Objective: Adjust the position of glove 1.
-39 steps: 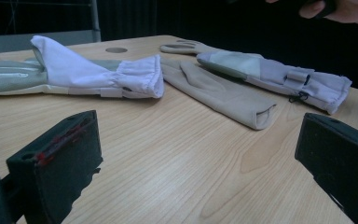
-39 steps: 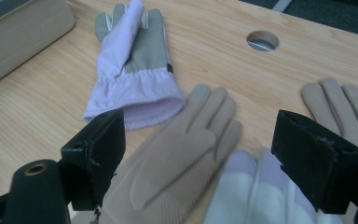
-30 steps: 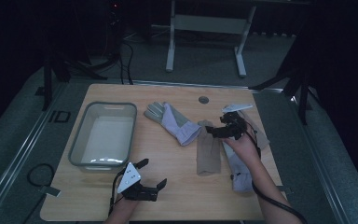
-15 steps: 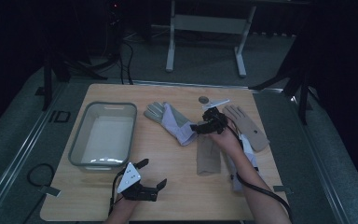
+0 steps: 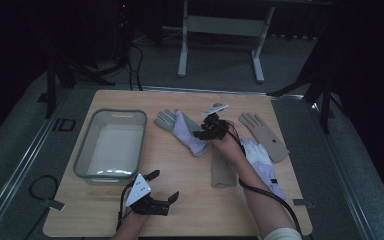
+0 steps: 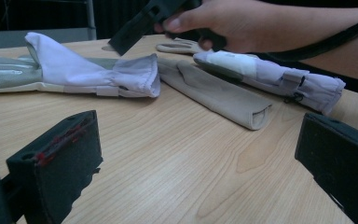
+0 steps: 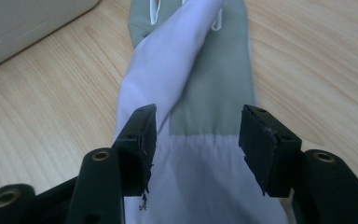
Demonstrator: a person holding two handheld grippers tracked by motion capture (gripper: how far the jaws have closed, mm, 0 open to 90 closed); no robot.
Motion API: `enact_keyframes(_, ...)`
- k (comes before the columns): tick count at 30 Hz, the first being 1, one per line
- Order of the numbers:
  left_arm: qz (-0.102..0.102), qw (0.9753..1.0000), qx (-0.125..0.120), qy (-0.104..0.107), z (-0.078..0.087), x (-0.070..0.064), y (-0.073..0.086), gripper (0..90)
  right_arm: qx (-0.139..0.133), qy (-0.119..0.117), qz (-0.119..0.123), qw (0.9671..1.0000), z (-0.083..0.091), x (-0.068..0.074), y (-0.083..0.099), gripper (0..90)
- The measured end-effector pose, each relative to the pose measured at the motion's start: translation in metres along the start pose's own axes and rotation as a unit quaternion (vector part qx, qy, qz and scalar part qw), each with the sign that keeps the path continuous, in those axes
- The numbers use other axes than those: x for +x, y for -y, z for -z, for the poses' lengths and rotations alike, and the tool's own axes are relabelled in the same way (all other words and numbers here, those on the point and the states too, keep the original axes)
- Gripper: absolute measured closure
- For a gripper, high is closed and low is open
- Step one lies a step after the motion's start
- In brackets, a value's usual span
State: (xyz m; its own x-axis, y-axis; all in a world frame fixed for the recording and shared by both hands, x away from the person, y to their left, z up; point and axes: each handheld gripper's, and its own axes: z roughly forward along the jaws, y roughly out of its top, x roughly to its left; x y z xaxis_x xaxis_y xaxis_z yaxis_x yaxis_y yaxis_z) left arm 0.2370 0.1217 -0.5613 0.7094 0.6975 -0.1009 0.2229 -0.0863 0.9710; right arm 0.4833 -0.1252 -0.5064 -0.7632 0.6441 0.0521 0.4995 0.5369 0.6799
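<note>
A second ago the right tongs (image 5: 204,133) hung over the middle of the desk (image 5: 190,210), between the gloves; half a second ago they had begun sliding toward the far left, and now they sit right over the cuff end of the grey and lilac glove (image 5: 180,129), which lies near the middle of the desk, just right of the clear plastic bin (image 5: 111,145). In the right gripper view the jaws stand apart, one on each side of the glove's (image 7: 200,107) wrist band, with the cloth showing between them and not yet pinched. That shift suggests the approach is nearly finished and the grab is the step in hand: a short drop and a squeeze on the cuff should take hold of it, probably to carry it over to the bin. The left tongs (image 5: 161,186) rest low at the near edge of the desk, jaws wide apart and empty, in the same spot as in both earlier pictures. The tan glove (image 5: 263,135), the white glove (image 5: 260,161) and the beige sleeve (image 5: 223,172) lie to the right, untouched, with the right forearm crossing above the beige one.
</note>
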Motion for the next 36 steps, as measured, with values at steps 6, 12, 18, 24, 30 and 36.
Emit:
enact_keyframes(6, 0.001, 1.0, 0.0, 0.001, 0.0, 0.0, 0.0, 0.4, 0.015, 0.01, 0.019, 0.9997, -0.021, -0.003, -0.003, 47.3)
enact_keyframes(12, 0.004, 1.0, -0.001, 0.002, 0.0, 0.001, 0.0, 0.4, 0.039, 0.004, 0.029, 0.9988, -0.034, -0.007, 0.0, 53.3)
enact_keyframes(18, 0.003, 1.0, -0.002, 0.001, 0.0, 0.001, 0.0, 0.4, 0.04, 0.003, 0.028, 0.9988, -0.035, -0.007, 0.003, 78.5)
enact_keyframes(24, 0.003, 1.0, -0.001, 0.001, 0.0, 0.001, 0.0, 0.4, 0.049, 0.014, -0.007, 0.9987, -0.031, 0.003, -0.002, 86.4)
enact_keyframes(30, 0.005, 1.0, -0.002, 0.0, 0.0, 0.001, 0.0, 0.4, 0.026, 0.03, -0.03, 0.9988, -0.016, 0.017, -0.001, 86.9)
enact_keyframes(36, 0.005, 1.0, -0.003, -0.002, 0.0, 0.001, 0.0, 0.4, -0.009, 0.034, -0.075, 0.9966, 0.012, 0.031, 0.005, 87.1)
